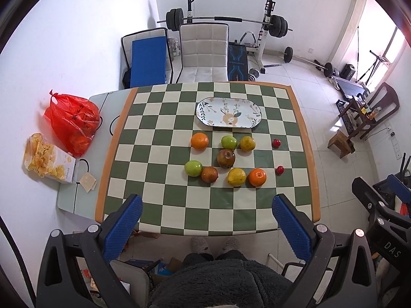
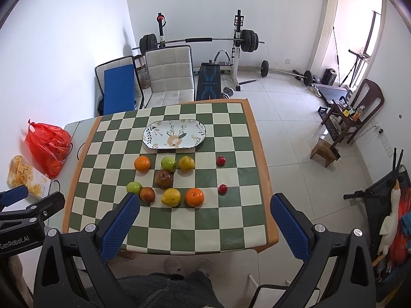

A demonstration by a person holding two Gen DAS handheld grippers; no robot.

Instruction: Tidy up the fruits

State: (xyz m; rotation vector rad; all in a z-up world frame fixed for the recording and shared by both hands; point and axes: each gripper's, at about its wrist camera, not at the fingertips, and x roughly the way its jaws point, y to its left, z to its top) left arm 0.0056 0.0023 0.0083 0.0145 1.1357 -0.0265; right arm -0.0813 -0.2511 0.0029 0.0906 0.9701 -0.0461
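While both cameras sit high above everything, here's the rundown, biggest stuff first:

table [image 1: 159,154]: green-and-white checkered top with an orange border; its near edge is partly covered by the gripper fingers in both views.
person: only a dark fuzzy garment [image 1: 218,282] and slippers show at the bottom, rest is cut off.
plate [image 1: 228,113]: oval, floral print with a deer, nothing on it, sits just beyond the fruit.
red bag [image 1: 73,120]: off the table's left side, contents hard to make out.
fruit: all loose on the table in two rough rows. Two oranges [image 1: 199,141], two green apples [image 1: 229,142], two yellow ones, maybe lemons [image 1: 236,176], plus two brownish ones [image 1: 226,158] I can't identify.
small red fruits [image 1: 276,143]: two, off to the right, too tiny to name.
left gripper [image 1: 206,227]: jaws spread wide, holding nothing, hanging over the near table edge.
right gripper [image 2: 204,227]: same deal, wide apart and holding nothing.
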